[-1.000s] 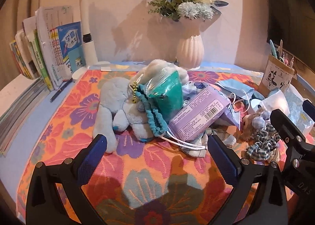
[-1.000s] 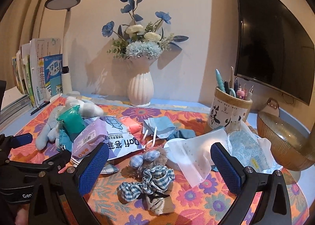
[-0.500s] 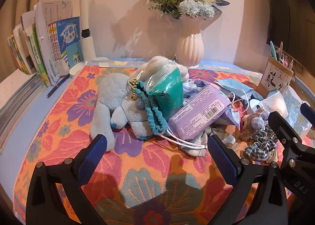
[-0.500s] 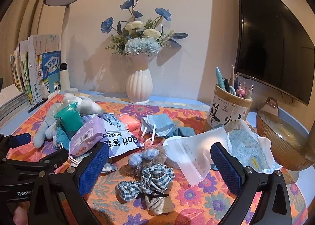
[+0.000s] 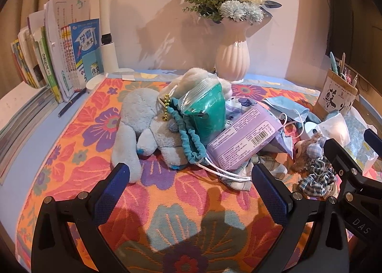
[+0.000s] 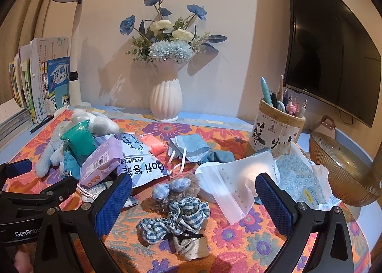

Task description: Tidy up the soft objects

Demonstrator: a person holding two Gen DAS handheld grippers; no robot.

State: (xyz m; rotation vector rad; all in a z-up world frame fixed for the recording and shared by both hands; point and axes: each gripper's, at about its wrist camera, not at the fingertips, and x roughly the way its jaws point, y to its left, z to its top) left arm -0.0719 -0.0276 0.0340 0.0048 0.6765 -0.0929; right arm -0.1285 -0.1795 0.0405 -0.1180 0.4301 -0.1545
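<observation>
Left hand-held gripper apart, empty | right hand-held gripper apart, empty over checked scrunchie | plush toy far left in heap | risk: drawstring snags, dragging purple pack

Ahead of the left tool, the pale blue plush toy has its head buried under the teal drawstring pouch and the clear bag of green stuff. The checked cloth is mostly covered by the lilac tissue packet. Right of the right tool, the ribbed amber bowl runs off frame, perhaps glass.
</observation>
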